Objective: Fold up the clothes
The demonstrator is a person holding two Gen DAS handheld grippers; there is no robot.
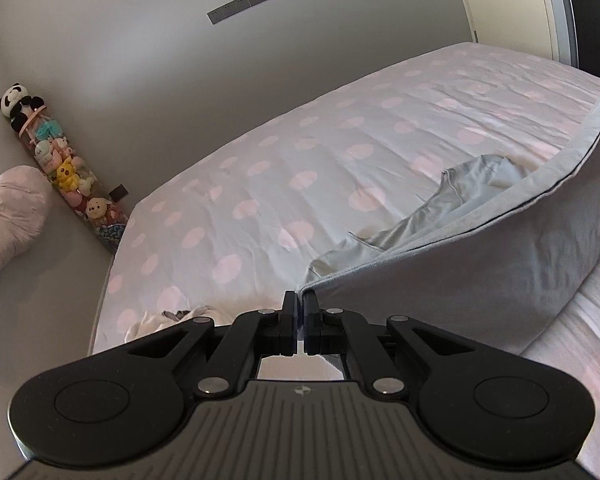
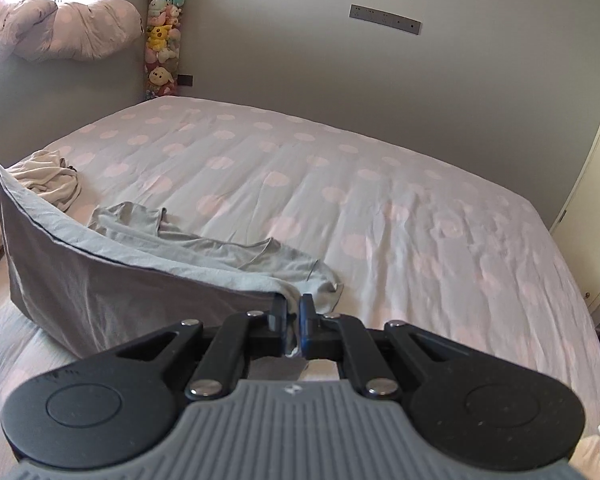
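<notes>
From the left wrist, a bed (image 1: 340, 152) with a grey, pink-dotted sheet fills the view below a grey wall. The left tool (image 1: 300, 300) is clamped together on one corner of the grey garment (image 1: 480, 248), lifting its hem off the bed.

From the right wrist, the same bed (image 2: 380, 200) spreads out. The right tool (image 2: 294, 308) pinches the garment's (image 2: 100, 280) other corner; a cream cloth (image 2: 48, 178) lies crumpled beyond it.
</notes>
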